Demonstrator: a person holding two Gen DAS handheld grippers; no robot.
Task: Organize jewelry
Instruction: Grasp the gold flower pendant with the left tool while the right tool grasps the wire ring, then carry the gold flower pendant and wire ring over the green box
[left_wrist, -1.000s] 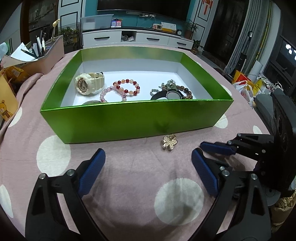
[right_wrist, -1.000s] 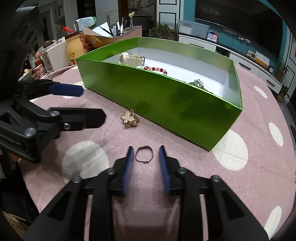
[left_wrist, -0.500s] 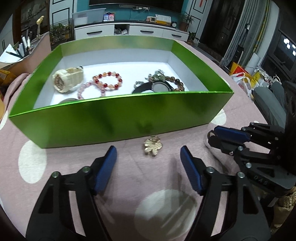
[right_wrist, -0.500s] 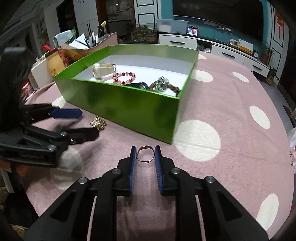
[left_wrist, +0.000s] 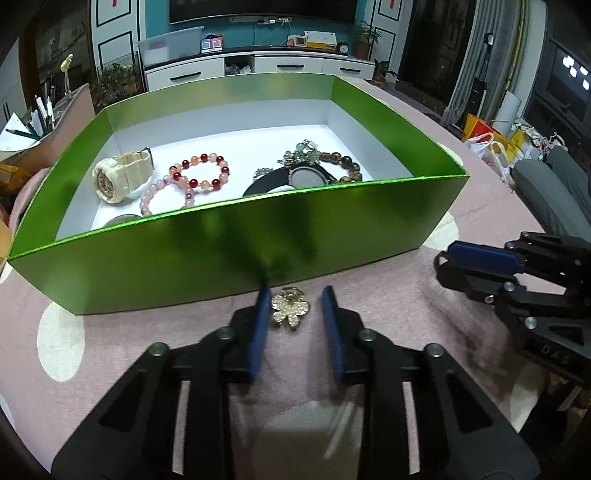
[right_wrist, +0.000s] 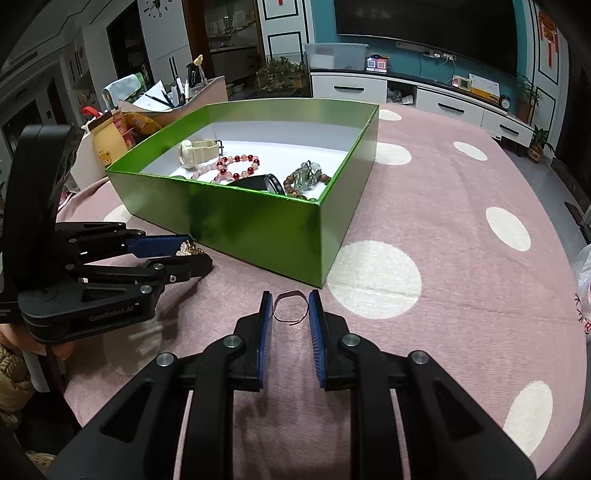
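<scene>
A green box (left_wrist: 258, 236) with a white floor stands on the pink spotted cloth and holds a cream watch (left_wrist: 120, 175), bead bracelets (left_wrist: 199, 173) and a black watch (left_wrist: 295, 179). My left gripper (left_wrist: 295, 306) straddles a gold flower brooch (left_wrist: 290, 310) lying just before the box wall; its pads are close to the brooch but a gap shows on the right. My right gripper (right_wrist: 290, 308) is shut on a thin ring (right_wrist: 290, 306), held above the cloth beside the box corner (right_wrist: 317, 243). The left gripper also shows in the right wrist view (right_wrist: 184, 254).
A desk organiser with pens (right_wrist: 173, 99) and a snack box (right_wrist: 110, 144) stand left of the green box. The cloth (right_wrist: 461, 240) stretches to the right. A white cabinet (left_wrist: 258, 70) lies beyond the table.
My left gripper has moved forward and narrowed around the brooch. My right gripper has closed on the ring and swung right with it, off the cloth.
</scene>
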